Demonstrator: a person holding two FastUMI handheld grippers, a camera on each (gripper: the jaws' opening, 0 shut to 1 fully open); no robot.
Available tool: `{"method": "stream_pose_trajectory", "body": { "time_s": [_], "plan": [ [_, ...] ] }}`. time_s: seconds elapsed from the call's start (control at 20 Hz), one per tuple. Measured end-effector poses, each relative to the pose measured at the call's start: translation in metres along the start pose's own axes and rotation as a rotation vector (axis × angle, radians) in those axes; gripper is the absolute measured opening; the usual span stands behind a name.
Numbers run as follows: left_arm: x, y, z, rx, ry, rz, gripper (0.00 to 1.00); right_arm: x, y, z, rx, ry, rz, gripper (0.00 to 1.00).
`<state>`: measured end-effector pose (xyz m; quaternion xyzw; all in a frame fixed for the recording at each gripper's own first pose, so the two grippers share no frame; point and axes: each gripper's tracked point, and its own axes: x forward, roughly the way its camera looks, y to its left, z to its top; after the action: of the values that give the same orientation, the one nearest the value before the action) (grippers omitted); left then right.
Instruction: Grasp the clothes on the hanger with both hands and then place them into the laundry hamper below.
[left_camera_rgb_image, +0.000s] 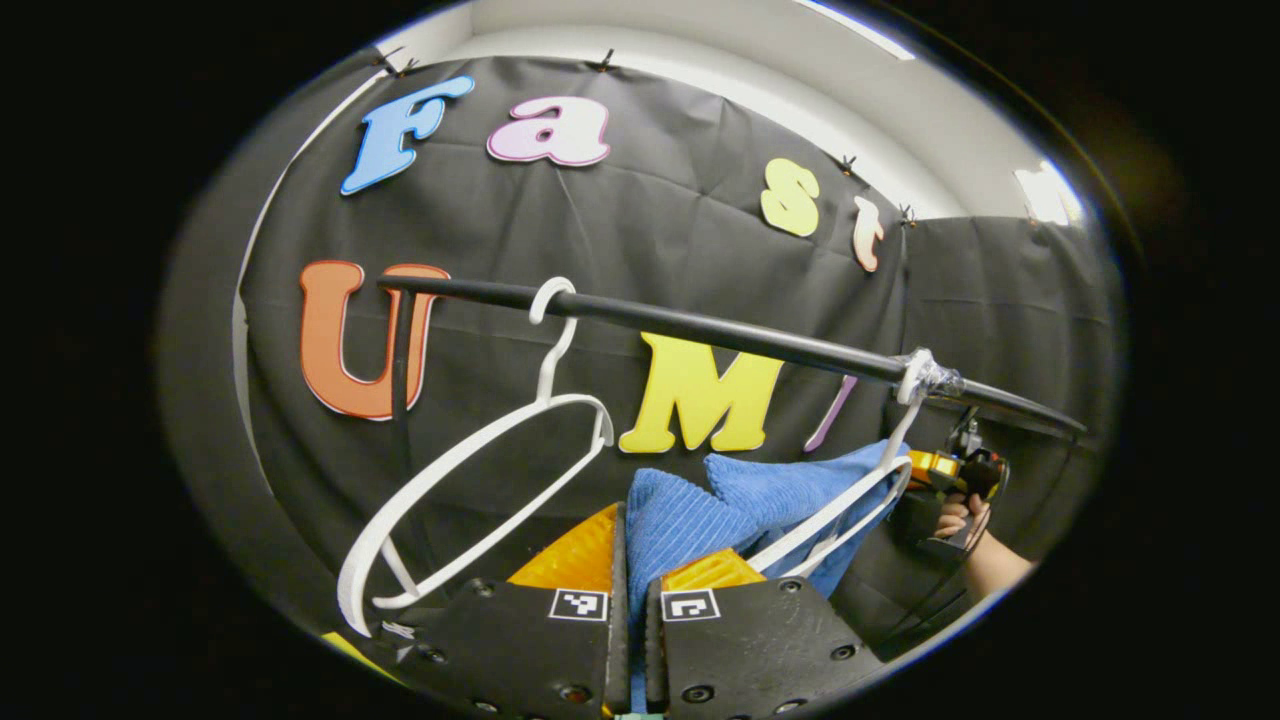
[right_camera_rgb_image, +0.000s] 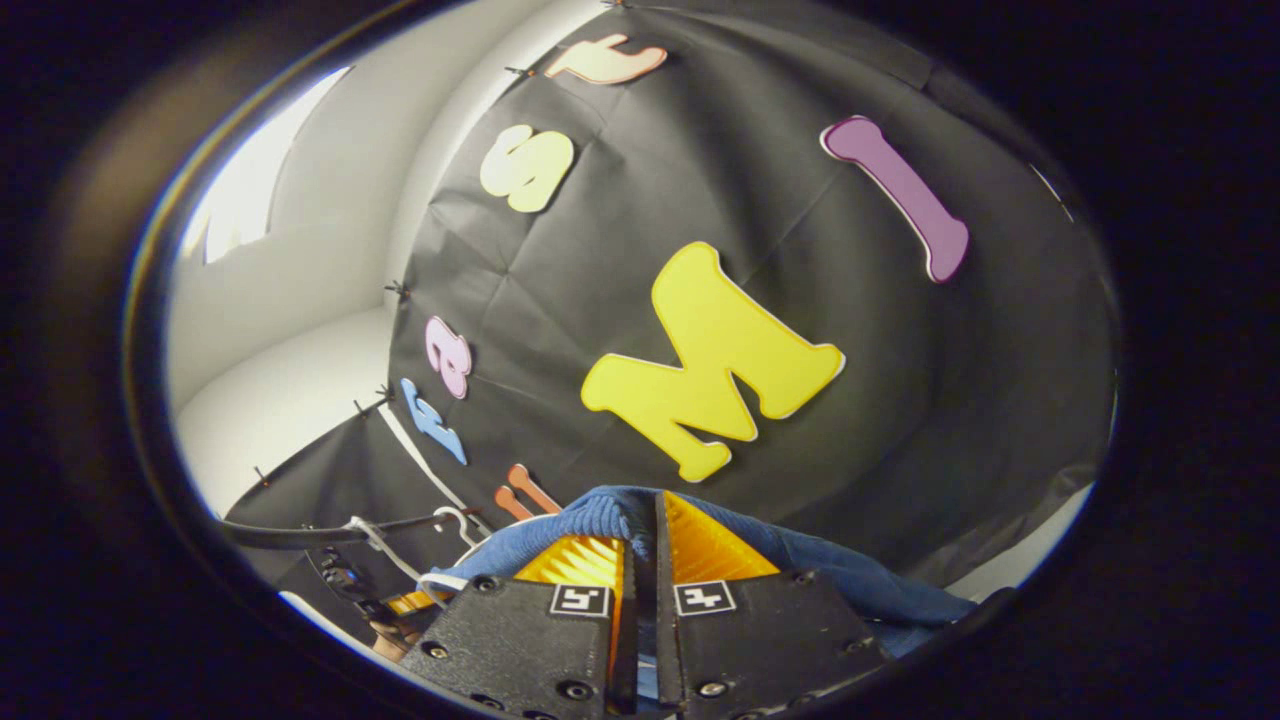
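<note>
A blue ribbed cloth (left_camera_rgb_image: 720, 505) hangs over a white hanger (left_camera_rgb_image: 850, 505) on the black rail (left_camera_rgb_image: 700, 328). My left gripper (left_camera_rgb_image: 637, 560) is shut on the cloth's near edge, the fabric pinched between both fingers. Farther right along the rail, the other gripper (left_camera_rgb_image: 955, 475) and the hand holding it sit at the cloth's far side. In the right gripper view the blue cloth (right_camera_rgb_image: 860, 585) bunches around my right gripper (right_camera_rgb_image: 640, 545), which is shut on a fold of it. The hamper is out of sight.
An empty white hanger (left_camera_rgb_image: 470, 480) hangs tilted on the rail to the left of the cloth, close beside my left fingers. A black upright post (left_camera_rgb_image: 402, 350) carries the rail's left end. The rail (right_camera_rgb_image: 300, 530) and a hanger hook (right_camera_rgb_image: 455, 518) appear low left in the right gripper view.
</note>
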<state>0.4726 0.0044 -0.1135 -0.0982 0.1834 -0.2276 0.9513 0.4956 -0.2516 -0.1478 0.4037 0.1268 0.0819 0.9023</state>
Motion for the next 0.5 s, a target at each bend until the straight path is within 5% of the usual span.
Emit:
{"method": "stream_pose_trajectory", "body": {
  "time_s": [0.5],
  "plan": [
    [-0.004, 0.023, -0.029, -0.094, 0.072, -0.055, 0.06, 0.014, -0.044, -0.065, 0.104, 0.175, -0.043, 0.10]
  ]
}}
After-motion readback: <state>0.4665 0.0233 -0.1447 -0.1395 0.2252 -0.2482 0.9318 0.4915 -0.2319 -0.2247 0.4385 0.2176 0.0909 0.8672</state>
